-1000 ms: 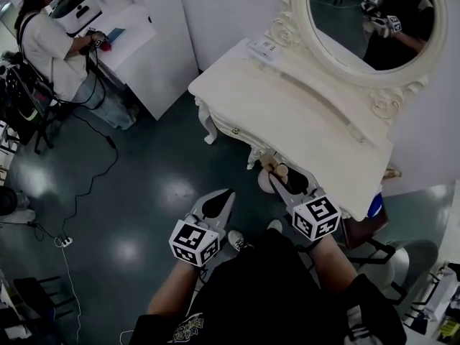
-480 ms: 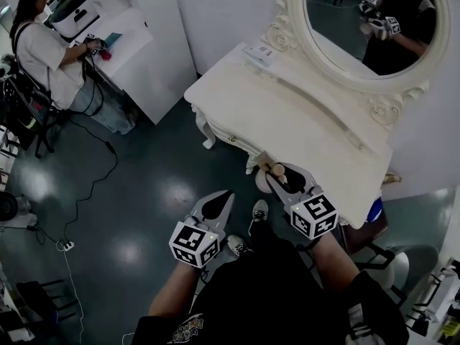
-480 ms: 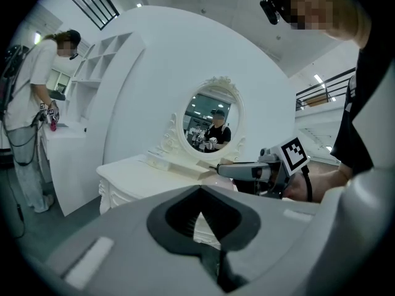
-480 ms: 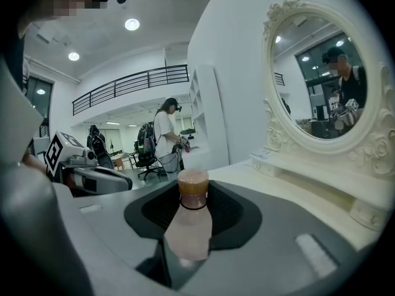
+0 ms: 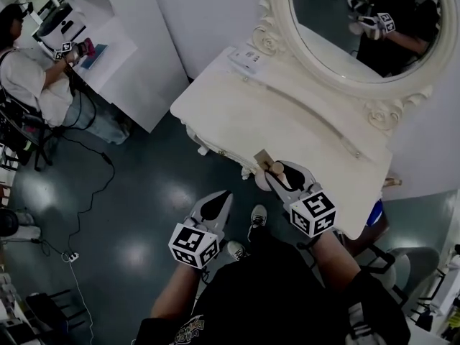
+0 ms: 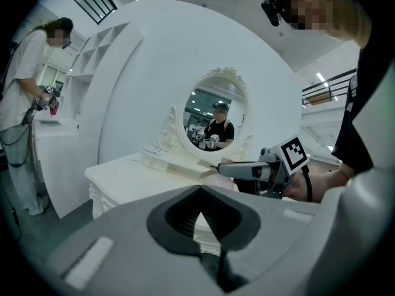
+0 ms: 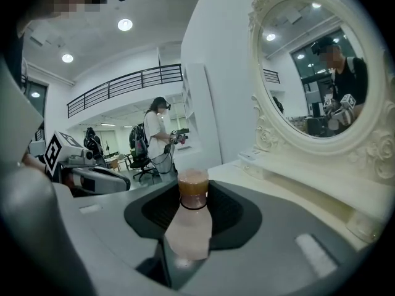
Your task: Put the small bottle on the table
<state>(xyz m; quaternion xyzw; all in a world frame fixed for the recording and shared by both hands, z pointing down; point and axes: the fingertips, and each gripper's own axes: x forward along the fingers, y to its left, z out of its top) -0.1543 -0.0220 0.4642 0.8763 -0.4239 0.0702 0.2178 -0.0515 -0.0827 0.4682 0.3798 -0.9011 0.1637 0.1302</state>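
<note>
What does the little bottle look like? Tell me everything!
The small pale pink bottle looks frosted, with a rounded body, a thin dark ring at its neck and a brown cap. The right gripper holds it, its grey fingers shut on the body, cap pointing forward. It hangs at the front edge of the cream dressing table.

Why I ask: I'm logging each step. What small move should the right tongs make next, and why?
Probably carry the right tongs forward over the dressing table and lower them: they are shut on the small bottle, held at the table's near edge and not yet standing on its top.
</note>
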